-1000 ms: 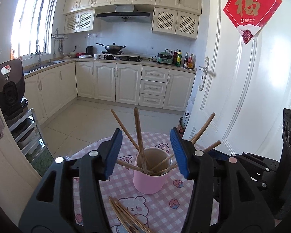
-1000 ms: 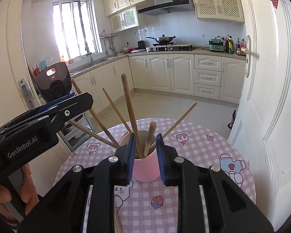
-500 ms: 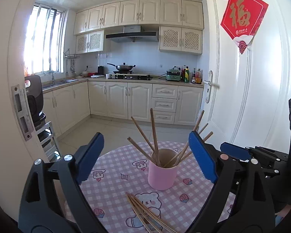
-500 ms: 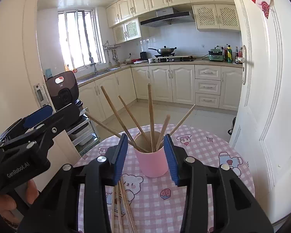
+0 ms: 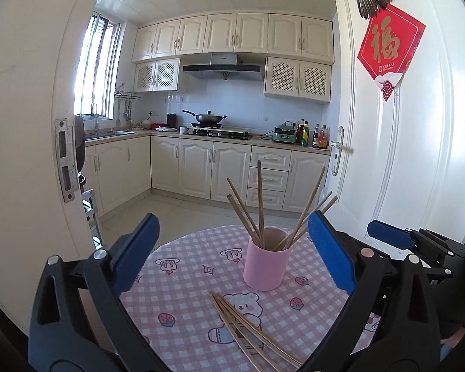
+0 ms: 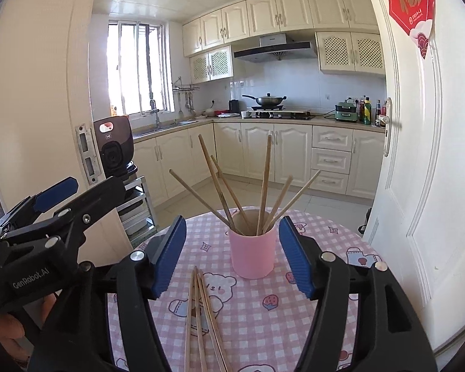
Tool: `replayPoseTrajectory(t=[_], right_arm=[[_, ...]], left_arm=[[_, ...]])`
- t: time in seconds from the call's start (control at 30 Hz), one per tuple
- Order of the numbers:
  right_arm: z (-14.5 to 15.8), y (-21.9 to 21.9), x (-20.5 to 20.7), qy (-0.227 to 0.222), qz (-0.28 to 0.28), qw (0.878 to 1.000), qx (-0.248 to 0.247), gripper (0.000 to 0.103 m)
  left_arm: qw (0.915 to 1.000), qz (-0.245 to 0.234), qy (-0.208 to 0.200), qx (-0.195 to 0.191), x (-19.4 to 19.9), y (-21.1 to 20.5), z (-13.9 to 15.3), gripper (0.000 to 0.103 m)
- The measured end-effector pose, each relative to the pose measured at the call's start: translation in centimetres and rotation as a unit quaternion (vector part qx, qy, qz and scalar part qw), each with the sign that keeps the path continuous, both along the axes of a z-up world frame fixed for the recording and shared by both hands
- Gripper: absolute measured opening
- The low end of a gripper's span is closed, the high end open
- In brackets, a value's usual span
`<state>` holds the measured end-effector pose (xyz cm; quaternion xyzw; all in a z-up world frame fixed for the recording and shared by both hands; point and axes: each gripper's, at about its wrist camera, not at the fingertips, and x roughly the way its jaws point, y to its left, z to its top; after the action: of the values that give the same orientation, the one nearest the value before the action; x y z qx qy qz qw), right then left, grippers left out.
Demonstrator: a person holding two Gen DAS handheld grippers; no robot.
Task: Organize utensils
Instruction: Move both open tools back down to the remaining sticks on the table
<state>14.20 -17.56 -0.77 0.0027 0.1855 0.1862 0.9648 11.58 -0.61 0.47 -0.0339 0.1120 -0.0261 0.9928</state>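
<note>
Chopsticks (image 6: 265, 186) standing in a pink cup (image 6: 253, 252) on the tabletop (image 6: 325, 310), loose chopsticks (image 6: 201, 319) before it; left claw (image 5: 232, 254) and right claw (image 6: 232, 257) both empty, jaws opening.

Round table (image 5: 183, 282) covered with a pink checked cloth bearing cartoon prints. A pink cup (image 5: 266, 264) stands upright on it, holding chopsticks; loose chopsticks (image 5: 248, 331) lie flat in a bunch just beside the cup, nearer the camera.
</note>
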Motion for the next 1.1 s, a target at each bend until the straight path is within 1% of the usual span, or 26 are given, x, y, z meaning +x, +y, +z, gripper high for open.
replayPoseTrajectory(t=[0.17,0.33,0.53,0.73,0.83,0.87,0.93,1.0,1.1], right_arm=[[-1.0,0.0,0.0,0.001,-0.003,1.000,-0.005,0.063],[-2.7,0.1,0.3,0.016,0.002,1.000,-0.012,0.064],[-5.3,0.2,1.2,0.050,0.007,0.998,-0.025,0.064],[-7.8,0.6,2.1,0.080,0.012,0.996,-0.041,0.064],[-9.5,0.9,2.7,0.106,0.017,0.992,-0.061,0.065],[-10.1,0.9,2.9,0.115,0.019,0.991,-0.066,0.065],[-11.4,1.2,3.4,0.150,0.033,0.985,-0.074,0.066],[-12.5,1.4,3.6,0.172,0.046,0.981,-0.076,0.067],[-13.5,1.6,3.7,0.185,0.050,0.978,-0.086,0.067]], left_arm=[[0.9999,0.013,-0.006,0.008,-0.6,0.6,-1.1,0.095],[0.9997,0.016,0.010,0.017,-0.1,1.0,-2.4,0.095],[0.9976,0.026,0.064,0.008,1.7,2.5,-4.9,0.095],[0.9925,0.026,0.119,0.003,3.2,3.4,-7.6,0.095],[0.9857,0.017,0.167,0.016,4.2,3.0,-9.4,0.095],[0.9818,0.010,0.188,0.023,4.6,2.7,-10.2,0.095],[0.9731,-0.008,0.228,0.029,5.5,2.2,-11.8,0.095],[0.9658,-0.011,0.256,0.038,6.1,1.7,-13.3,0.095],[0.9559,-0.014,0.290,0.043,6.8,1.1,-15.1,0.095]])
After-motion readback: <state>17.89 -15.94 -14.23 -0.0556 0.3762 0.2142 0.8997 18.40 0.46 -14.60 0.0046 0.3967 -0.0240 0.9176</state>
